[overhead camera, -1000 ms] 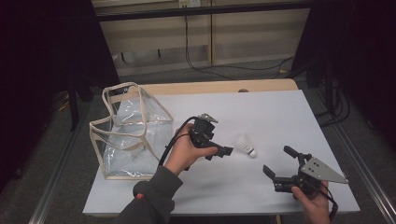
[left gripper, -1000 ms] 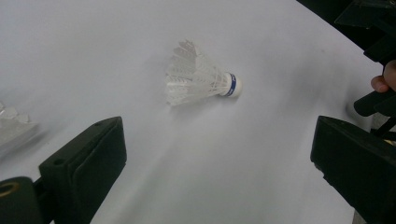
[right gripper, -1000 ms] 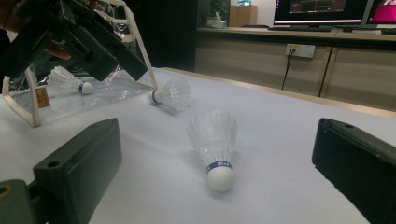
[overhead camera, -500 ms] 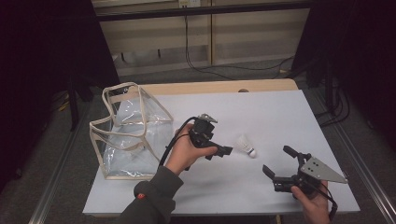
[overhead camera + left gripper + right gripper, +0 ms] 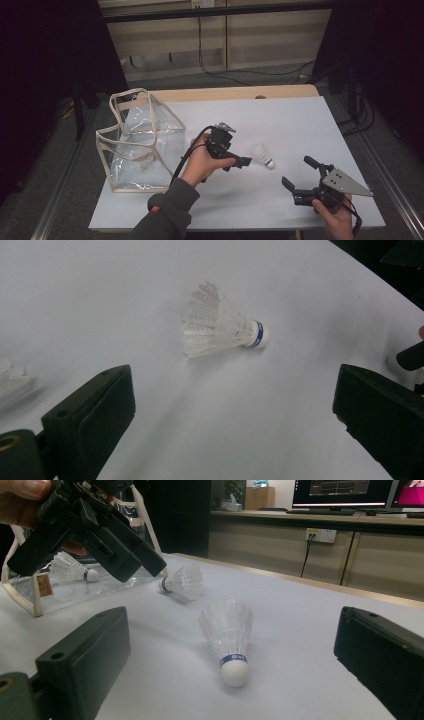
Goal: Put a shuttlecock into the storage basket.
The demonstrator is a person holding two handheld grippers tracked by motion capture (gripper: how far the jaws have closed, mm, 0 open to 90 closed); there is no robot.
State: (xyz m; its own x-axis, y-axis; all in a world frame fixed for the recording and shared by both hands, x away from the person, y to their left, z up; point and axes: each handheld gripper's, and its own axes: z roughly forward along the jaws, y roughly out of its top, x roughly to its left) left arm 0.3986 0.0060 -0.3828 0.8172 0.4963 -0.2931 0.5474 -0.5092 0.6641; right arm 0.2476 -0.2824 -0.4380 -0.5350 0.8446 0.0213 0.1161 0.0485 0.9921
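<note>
A white shuttlecock [image 5: 262, 156] with a blue band lies on its side on the white table [image 5: 280, 120]. My left gripper [image 5: 239, 159] hovers just left of it, open; in the left gripper view the shuttlecock [image 5: 225, 327] lies ahead of the spread jaws, untouched. My right gripper [image 5: 296, 170] rests open near the front right, empty, and in its view the same shuttlecock [image 5: 227, 630] lies cork toward the camera between the jaws' line of sight. Farther off lies a second shuttlecock [image 5: 184, 582], with its feathers at the edge of the left gripper view [image 5: 12, 377].
A clear plastic bag [image 5: 140, 145] with beige trim stands open at the table's left. A third shuttlecock [image 5: 72, 569] shows through its wall. The left gripper [image 5: 95, 525] shows at the upper left of the right gripper view. A wooden strip [image 5: 240, 92] edges the far side.
</note>
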